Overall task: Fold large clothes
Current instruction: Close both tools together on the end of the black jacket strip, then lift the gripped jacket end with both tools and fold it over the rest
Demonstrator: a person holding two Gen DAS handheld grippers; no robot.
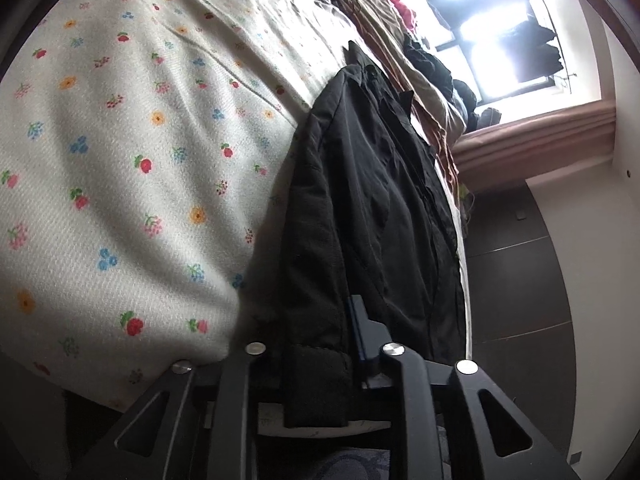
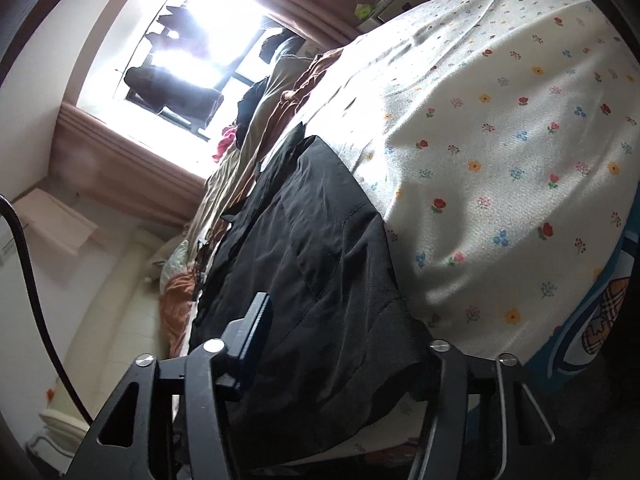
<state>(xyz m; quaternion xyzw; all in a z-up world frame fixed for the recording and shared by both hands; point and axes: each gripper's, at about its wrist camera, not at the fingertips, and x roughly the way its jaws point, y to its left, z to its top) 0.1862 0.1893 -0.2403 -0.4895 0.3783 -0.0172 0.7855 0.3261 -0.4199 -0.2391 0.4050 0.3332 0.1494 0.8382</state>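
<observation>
A black jacket (image 1: 372, 208) lies on the floral bedsheet (image 1: 140, 140), both views rolled sideways. My left gripper (image 1: 316, 344) is shut on the jacket's cuffed edge; one blue-padded finger (image 1: 360, 328) shows against the cloth, the other is hidden under it. In the right wrist view the same jacket (image 2: 316, 248) lies across my right gripper (image 2: 340, 340). Its left finger (image 2: 256, 324) rests on the cloth and the right finger is hidden below the fabric. The fingers stand wide apart, so the grip is unclear.
A brown and beige quilt (image 1: 424, 92) with piled dark and red clothes (image 2: 240, 120) lies along the bed's far side by the bright window (image 1: 500, 32). Dark wardrobe panels (image 1: 520, 280) stand beside the bed. A black cable (image 2: 28, 272) hangs at left.
</observation>
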